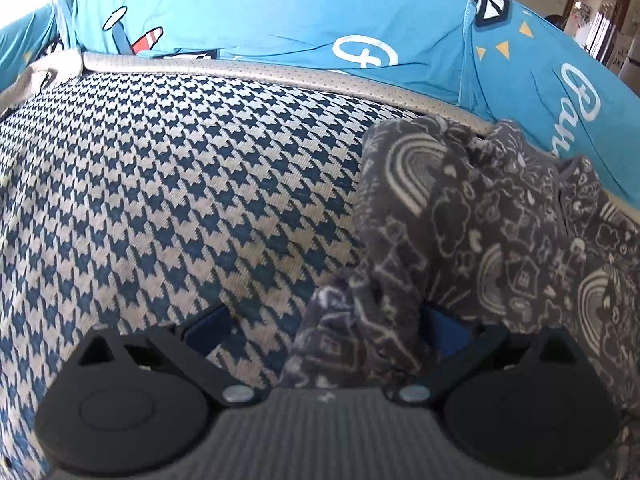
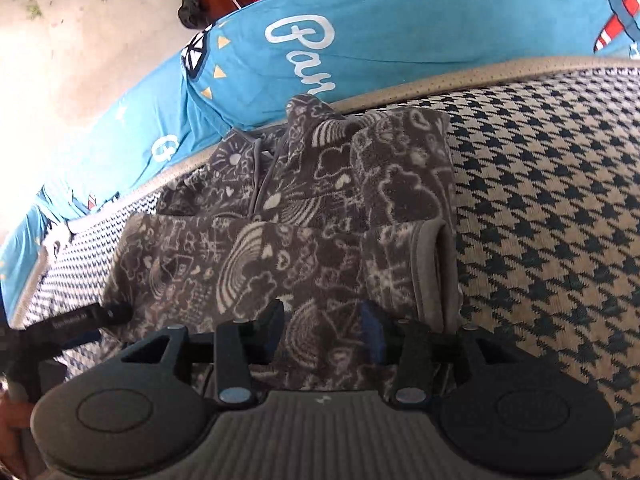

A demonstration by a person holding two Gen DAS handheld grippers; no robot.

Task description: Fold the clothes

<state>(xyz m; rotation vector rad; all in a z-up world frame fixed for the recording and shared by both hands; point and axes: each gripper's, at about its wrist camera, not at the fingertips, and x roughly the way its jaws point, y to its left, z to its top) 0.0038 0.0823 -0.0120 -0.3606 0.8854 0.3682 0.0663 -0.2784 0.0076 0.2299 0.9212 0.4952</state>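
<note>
Currently the grey printed garment [image 2: 304, 216] lies partly folded on the houndstooth mat [image 2: 540, 184], against its far border. Right tongs [image 2: 324, 320] straddle its near hem, released; left tongs [image 1: 324, 320] stand released with a fold between them, ready for the next fold.

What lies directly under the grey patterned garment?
The grey patterned garment rests on a houndstooth mat, which lies over a blue printed sheet. The mat beneath the garment is covered.

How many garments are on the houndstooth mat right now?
1: a grey patterned fleece top, partly folded, lying near the mat's beige-trimmed edge beside the blue sheet. Its near part sits between both tools. More could lie outside the views.
</note>
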